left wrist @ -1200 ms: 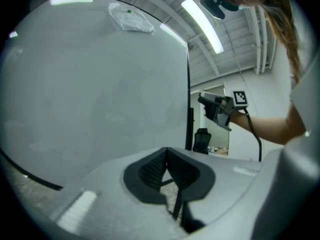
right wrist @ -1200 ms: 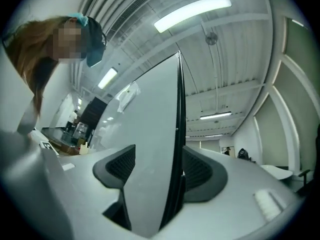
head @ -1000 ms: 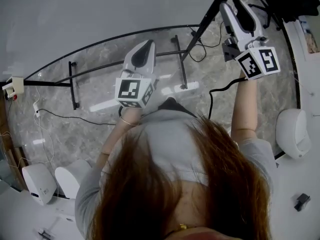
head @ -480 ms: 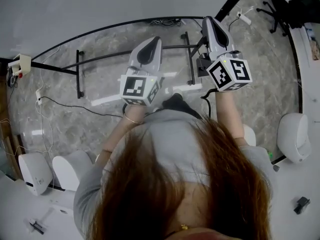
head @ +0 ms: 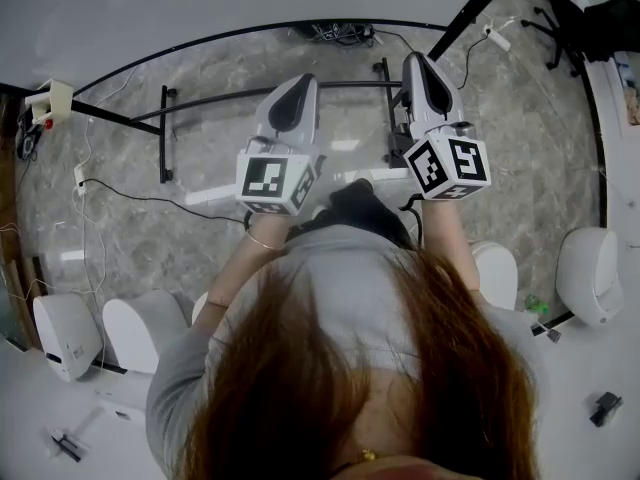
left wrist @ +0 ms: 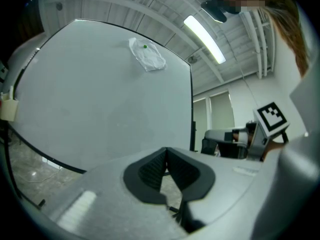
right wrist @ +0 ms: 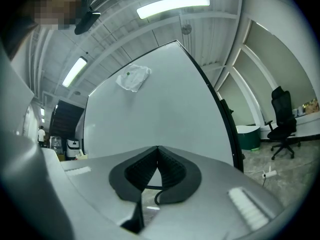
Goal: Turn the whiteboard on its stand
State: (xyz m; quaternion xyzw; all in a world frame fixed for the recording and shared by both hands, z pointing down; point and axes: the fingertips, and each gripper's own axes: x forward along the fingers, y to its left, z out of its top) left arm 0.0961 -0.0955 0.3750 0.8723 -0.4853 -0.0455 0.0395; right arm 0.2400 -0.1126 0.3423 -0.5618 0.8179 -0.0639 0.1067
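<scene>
Looking down in the head view, the left gripper (head: 298,83) and the right gripper (head: 418,60) are seen held side by side, both pointed at the whiteboard (head: 200,8). The board stands just beyond their tips and fills the far part of the scene. Its stand (head: 166,148) is shown as black bars on the marbled floor (head: 130,238) beneath the board's lower edge. Whether the tips touch the board cannot be told from here.

In the left gripper view, the jaws are seen pressed together with nothing between them. The board's face fills the left and centre, and its black frame edge (left wrist: 191,109) runs upright at the right. A crumpled white cloth (left wrist: 147,55) is fixed high on the face.

In the right gripper view, the jaws are likewise closed and empty, aimed at the face just left of that frame edge.

The board is judged large, stiff and fairly heavy, with a smooth face on which closed tips would slip. It would best be pushed or taken at the framed right edge and moved slowly, since a tall panel on a narrow stand may sway.
</scene>
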